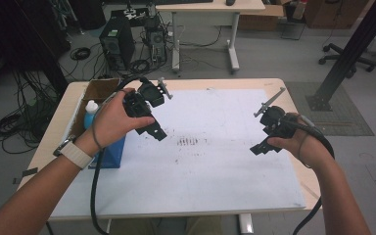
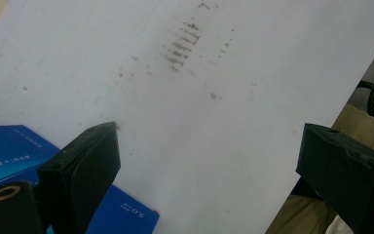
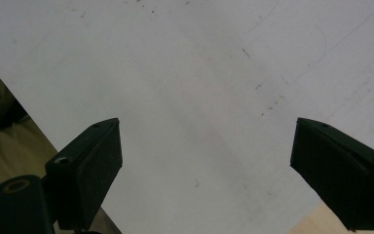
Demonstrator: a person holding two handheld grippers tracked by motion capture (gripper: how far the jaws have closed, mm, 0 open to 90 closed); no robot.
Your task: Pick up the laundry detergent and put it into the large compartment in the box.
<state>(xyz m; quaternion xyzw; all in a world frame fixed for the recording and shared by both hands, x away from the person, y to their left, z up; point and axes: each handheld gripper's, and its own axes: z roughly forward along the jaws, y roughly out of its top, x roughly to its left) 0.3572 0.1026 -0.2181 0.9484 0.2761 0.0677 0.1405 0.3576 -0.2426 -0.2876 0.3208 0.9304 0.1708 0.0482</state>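
**Blue box is the nearest thing to grasp**

Surface (image 1: 215, 186) first: its white sheet takes up the middle of the high view. Your blue box (image 1: 111, 155) sits at centre left, under your left wrist, beside a cardboard carton (image 1: 98, 90) holding a white bottle (image 1: 91, 108). It looks like light, stiff, smooth card, so take it across its narrow sides. Both the left hand-held gripper (image 1: 152, 128) and right hand-held gripper (image 1: 260, 147) hover empty, jaws spread wide. The left gripper view shows the box's printed corner; the high view shows its neighbours.

Left tool (image 1: 152, 128) raised, jaws wide apart; right tool (image 1: 263, 146) raised, jaws wide apart.
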